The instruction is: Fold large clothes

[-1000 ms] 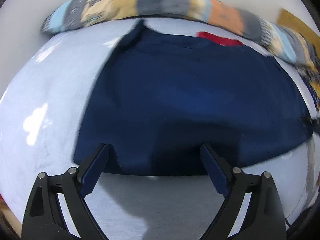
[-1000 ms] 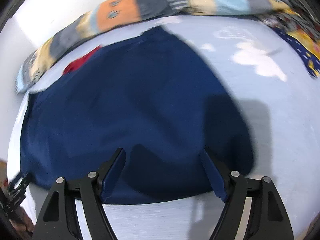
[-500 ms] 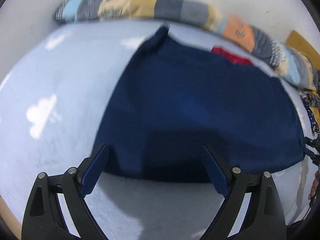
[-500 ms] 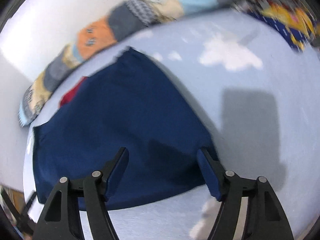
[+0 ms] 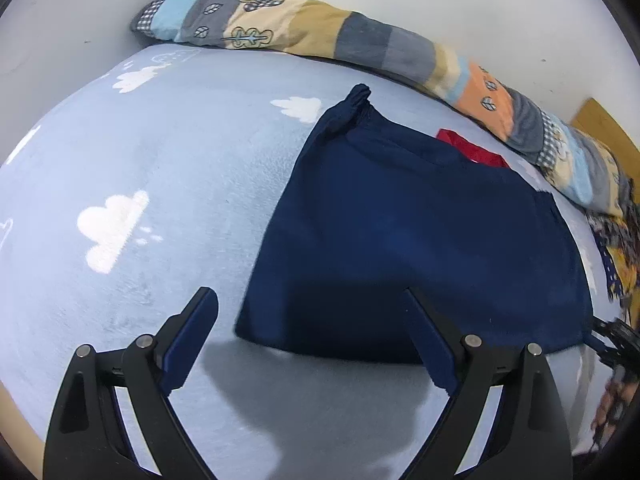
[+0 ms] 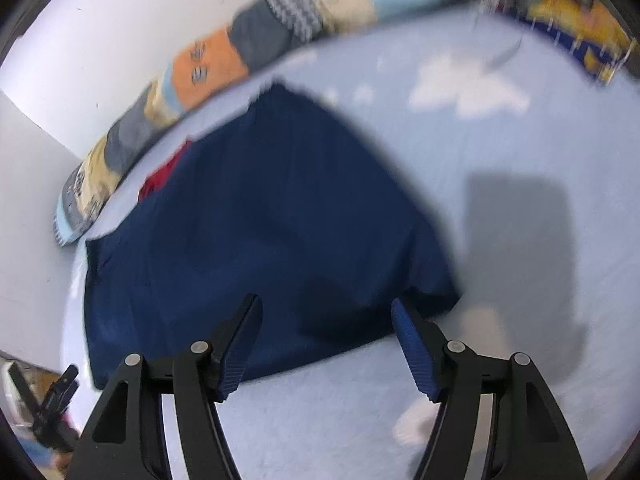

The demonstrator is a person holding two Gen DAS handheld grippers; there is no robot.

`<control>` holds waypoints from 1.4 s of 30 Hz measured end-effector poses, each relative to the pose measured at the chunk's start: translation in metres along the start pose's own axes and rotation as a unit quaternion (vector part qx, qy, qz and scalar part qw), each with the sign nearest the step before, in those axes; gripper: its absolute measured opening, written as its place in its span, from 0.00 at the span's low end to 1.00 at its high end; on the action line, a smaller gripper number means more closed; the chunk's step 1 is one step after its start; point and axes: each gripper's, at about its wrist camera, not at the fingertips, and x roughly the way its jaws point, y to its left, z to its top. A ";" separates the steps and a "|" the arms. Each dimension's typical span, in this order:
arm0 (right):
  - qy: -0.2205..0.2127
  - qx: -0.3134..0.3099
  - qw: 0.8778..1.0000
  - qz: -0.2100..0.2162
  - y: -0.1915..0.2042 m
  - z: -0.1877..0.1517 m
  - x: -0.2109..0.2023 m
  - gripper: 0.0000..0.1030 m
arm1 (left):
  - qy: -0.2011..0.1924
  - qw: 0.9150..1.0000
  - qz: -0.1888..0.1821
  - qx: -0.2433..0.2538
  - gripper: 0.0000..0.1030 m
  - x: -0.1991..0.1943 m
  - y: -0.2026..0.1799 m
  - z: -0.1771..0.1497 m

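A folded navy blue garment (image 5: 420, 232) lies flat on the light blue bed, with a red patch (image 5: 472, 150) showing at its far edge. My left gripper (image 5: 308, 320) is open and empty, hovering above the garment's near left corner. In the right wrist view the same garment (image 6: 256, 232) lies ahead, blurred. My right gripper (image 6: 326, 328) is open and empty above the garment's near right edge. The right gripper also shows at the right rim of the left wrist view (image 5: 616, 340).
The bed cover (image 5: 140, 208) is light blue with white clouds. A long patchwork bolster (image 5: 360, 44) lies along the white wall at the back. A yellow and blue patterned cloth (image 6: 576, 20) lies at the far right. The bed's near edge shows at lower left.
Both grippers have pulled back and outward from the garment, the left one swinging left and the right one right. The garment lies still.
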 end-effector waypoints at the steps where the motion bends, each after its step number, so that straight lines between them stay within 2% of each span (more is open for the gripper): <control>1: 0.013 0.007 1.000 -0.006 -0.004 -0.002 0.006 0.66 | 0.001 1.000 0.004 0.005 0.90 -0.001 0.002 0.000; 4: 0.017 0.014 1.000 -0.009 -0.008 -0.003 0.003 0.66 | 0.020 1.000 0.021 -0.001 0.90 0.005 0.013 -0.001; 7: -0.021 0.022 0.999 0.016 -0.012 -0.006 -0.023 0.66 | 0.044 0.998 -0.008 -0.045 0.90 0.016 0.023 -0.002; 9: -0.034 0.029 0.999 0.018 -0.019 -0.008 -0.035 0.66 | 0.052 0.997 -0.015 -0.055 0.90 0.020 0.023 -0.004; 14: -0.034 0.104 0.994 0.030 -0.059 -0.011 -0.045 0.68 | 0.046 0.999 -0.013 -0.021 0.90 0.020 0.004 -0.006; 18: -0.027 0.143 0.989 0.034 -0.075 -0.011 -0.038 0.68 | 0.021 1.000 0.000 0.014 0.90 0.013 -0.014 -0.006; 22: -0.008 0.152 0.987 0.051 -0.073 -0.012 -0.025 0.68 | 0.005 0.997 -0.052 0.054 0.90 0.006 -0.053 -0.015; 26: -0.008 0.148 0.987 0.055 -0.067 -0.011 -0.023 0.68 | 0.001 0.992 -0.093 0.088 0.90 0.007 -0.116 -0.033; 27: -0.009 0.142 0.988 0.055 -0.064 -0.011 -0.023 0.68 | 0.000 0.991 -0.093 0.097 0.90 0.009 -0.132 -0.036; 29: -0.009 0.133 0.990 0.052 -0.060 -0.012 -0.025 0.68 | -0.015 0.991 -0.066 0.116 0.91 0.014 -0.165 -0.044; 30: -0.009 0.129 0.990 0.051 -0.058 -0.011 -0.025 0.68 | -0.022 0.991 -0.041 0.128 0.91 0.019 -0.178 -0.045; 31: -0.009 0.125 0.991 0.050 -0.057 -0.011 -0.025 0.68 | -0.023 0.990 0.002 0.139 0.91 0.029 -0.189 -0.048; 32: -0.008 0.122 0.991 0.050 -0.056 -0.011 -0.025 0.68 | -0.008 0.987 0.044 0.152 0.91 0.047 -0.200 -0.053; 34: -0.006 0.118 0.992 0.054 -0.055 -0.011 -0.026 0.68 | 0.018 0.978 0.083 0.188 0.92 0.075 -0.209 -0.064; 35: -0.006 0.116 0.992 0.053 -0.055 -0.010 -0.026 0.68 | -0.007 0.975 0.091 0.204 0.93 0.074 -0.211 -0.069; 37: -0.006 0.114 0.992 0.053 -0.055 -0.009 -0.027 0.68 | -0.005 0.977 0.081 0.199 0.93 0.068 -0.208 -0.067; 38: -0.007 0.115 0.992 0.057 -0.055 -0.009 -0.028 0.68 | 0.005 0.982 0.059 0.180 0.93 0.061 -0.199 -0.062; 40: -0.009 0.119 0.991 0.068 -0.056 -0.006 -0.029 0.68 | -0.003 0.989 0.020 0.148 0.93 0.042 -0.182 -0.058; 42: -0.012 0.126 0.989 0.072 -0.059 -0.005 -0.031 0.68 | -0.003 0.990 0.000 0.144 0.93 0.021 -0.162 -0.055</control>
